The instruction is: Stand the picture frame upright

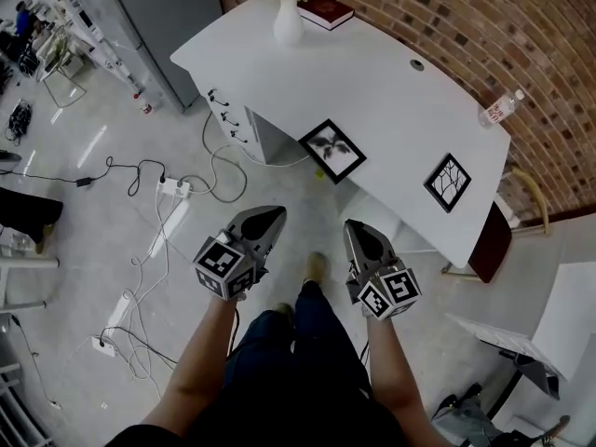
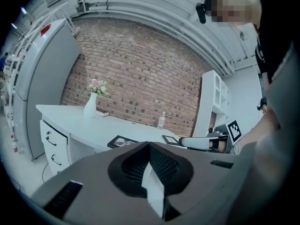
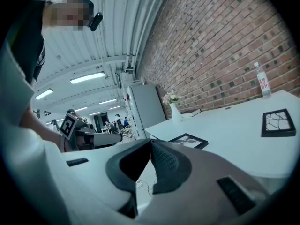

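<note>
A long white desk [image 1: 372,91] runs along a red brick wall [image 1: 484,26], seen from above over a pale polished floor [image 1: 93,138]. A tall grey cabinet [image 1: 158,7] stands at the desk's left end. The person's dark-trousered legs [image 1: 298,352] fill the bottom centre.

Two black picture frames lie flat on the desk. The leaf picture frame [image 1: 331,150] sits at the near edge, just ahead of the grippers. The branch picture frame [image 1: 447,182] lies further right, well apart from it.

At the far left end of the desk stand a white vase [image 1: 288,21] of pink flowers and, beside it, a dark red book [image 1: 325,10]. A clear water bottle [image 1: 501,109] stands near the wall.

The left gripper [image 1: 272,214] and right gripper [image 1: 354,226] hover over the floor short of the desk. Each has its jaws pressed together on nothing.

White power strips and cables [image 1: 172,189] trail across the floor.
</note>
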{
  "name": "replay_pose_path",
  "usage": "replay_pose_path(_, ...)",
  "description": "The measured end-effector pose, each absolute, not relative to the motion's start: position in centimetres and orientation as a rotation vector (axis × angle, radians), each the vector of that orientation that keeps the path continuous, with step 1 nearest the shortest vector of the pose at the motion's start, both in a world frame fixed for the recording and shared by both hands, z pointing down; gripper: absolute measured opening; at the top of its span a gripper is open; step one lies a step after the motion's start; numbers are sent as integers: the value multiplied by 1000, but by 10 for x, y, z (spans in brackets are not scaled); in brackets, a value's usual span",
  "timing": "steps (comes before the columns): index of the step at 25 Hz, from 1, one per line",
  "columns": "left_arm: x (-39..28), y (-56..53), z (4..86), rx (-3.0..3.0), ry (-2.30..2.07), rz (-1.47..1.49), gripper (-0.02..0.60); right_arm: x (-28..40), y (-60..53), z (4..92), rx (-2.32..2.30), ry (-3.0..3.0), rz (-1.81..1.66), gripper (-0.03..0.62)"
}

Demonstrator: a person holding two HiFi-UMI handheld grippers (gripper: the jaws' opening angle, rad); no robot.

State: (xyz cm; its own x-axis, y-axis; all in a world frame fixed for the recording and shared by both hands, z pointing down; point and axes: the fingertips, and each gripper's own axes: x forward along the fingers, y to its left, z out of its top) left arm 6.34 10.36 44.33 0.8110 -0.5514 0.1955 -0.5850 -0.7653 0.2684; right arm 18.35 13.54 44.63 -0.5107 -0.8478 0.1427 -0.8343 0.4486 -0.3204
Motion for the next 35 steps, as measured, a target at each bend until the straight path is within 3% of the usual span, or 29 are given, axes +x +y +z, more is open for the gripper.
replay_pose_path(23, 156, 28, 529, 2506, -753, 211, 23, 205, 52, 519, -1511, 2693, -677, 5)
replay_pose_path(25, 161, 26, 538, 2466, -732, 208, 77, 206, 49, 527, -1523, 2695, -689, 5)
replay_pose_path(29, 169, 20, 554, 2402, -715, 202, 77, 205, 42, 541, -1546, 2741, -678, 5)
replay_pose_path(33, 180, 16, 568, 2322, -684, 193, 169, 206, 35, 553, -1549, 2768, -686, 5)
replay_pose_path(35, 182, 12, 573, 2258, -681, 147, 175, 207, 32, 558, -1565, 2773, -685, 5)
